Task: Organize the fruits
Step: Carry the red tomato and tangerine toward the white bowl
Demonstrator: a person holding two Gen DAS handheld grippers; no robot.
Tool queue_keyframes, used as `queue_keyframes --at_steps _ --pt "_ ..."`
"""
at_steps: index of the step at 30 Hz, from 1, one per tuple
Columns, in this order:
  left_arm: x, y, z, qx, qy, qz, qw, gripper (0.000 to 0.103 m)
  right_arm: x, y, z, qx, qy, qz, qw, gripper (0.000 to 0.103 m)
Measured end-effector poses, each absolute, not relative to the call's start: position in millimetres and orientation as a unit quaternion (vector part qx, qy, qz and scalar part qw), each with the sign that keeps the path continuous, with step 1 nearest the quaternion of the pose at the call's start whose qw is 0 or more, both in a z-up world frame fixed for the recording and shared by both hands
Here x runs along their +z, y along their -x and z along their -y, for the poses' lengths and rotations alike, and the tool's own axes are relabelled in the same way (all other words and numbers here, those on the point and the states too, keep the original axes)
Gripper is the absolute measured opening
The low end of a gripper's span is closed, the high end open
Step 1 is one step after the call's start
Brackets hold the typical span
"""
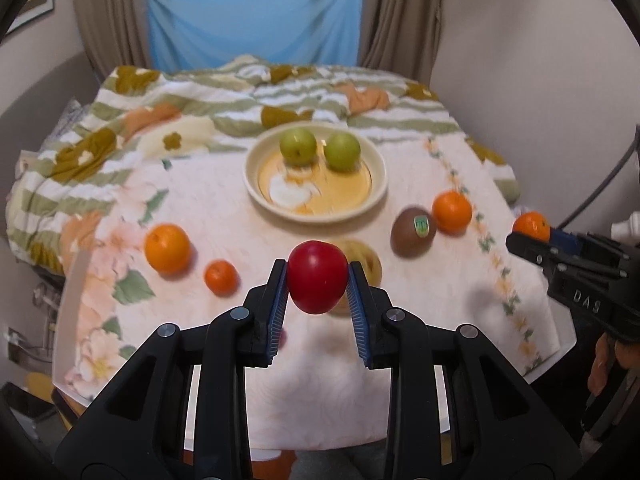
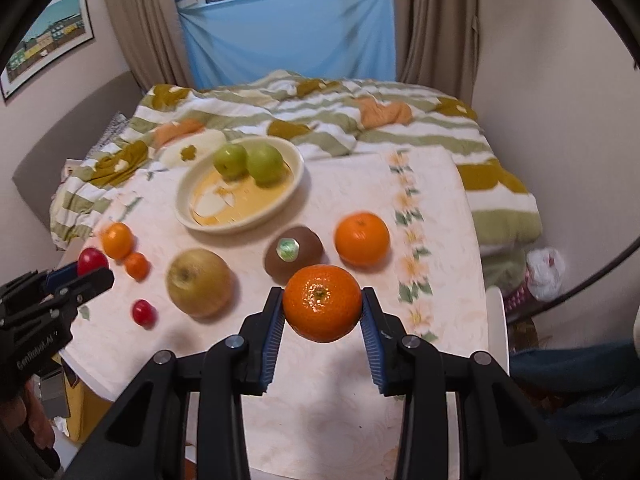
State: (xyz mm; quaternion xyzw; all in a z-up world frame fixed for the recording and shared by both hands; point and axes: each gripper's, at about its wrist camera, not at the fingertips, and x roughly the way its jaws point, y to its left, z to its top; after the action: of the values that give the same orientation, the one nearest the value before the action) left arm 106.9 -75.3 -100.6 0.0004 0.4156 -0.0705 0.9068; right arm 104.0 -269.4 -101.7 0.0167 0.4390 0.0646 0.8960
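Observation:
My left gripper (image 1: 318,276) is shut on a red round fruit (image 1: 318,286), held above the flowered tablecloth. My right gripper (image 2: 322,300) is shut on a mandarin (image 2: 322,304), also lifted off the table. Each gripper shows at the edge of the other's view, with its fruit (image 1: 532,226) (image 2: 92,261) between the pads. A cream plate (image 1: 251,176) (image 2: 183,204) at mid-table holds two green apples (image 1: 298,146) (image 1: 342,151). On the cloth lie a kiwi (image 2: 294,254), a yellow-brown apple (image 2: 199,282), several oranges (image 2: 362,238) (image 1: 167,248) and a small red fruit (image 2: 144,312).
A striped, flowered blanket (image 1: 200,104) is bunched over the back half of the table. Walls stand close on both sides, with curtains and a blue sheet (image 2: 288,32) behind. The table's near edge (image 1: 320,436) lies just under the left gripper.

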Motion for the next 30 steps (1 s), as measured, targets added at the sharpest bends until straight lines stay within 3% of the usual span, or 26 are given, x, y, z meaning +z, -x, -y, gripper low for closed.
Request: queue_keyframes --at_steps 12,30 --pt "-63.4 -153.9 50.4 -0.072 0.006 -0.387 0.919 0.037 -67.1 -140.5 237.9 0.098 -0.004 -0.416 0.904 0.035" --pt "-108.4 -295.3 24.7 -0.146 -0.014 -0.441 0.886 0.037 -78.0 -213.8 208.3 0.044 -0.029 -0.44 0.896 0.035"
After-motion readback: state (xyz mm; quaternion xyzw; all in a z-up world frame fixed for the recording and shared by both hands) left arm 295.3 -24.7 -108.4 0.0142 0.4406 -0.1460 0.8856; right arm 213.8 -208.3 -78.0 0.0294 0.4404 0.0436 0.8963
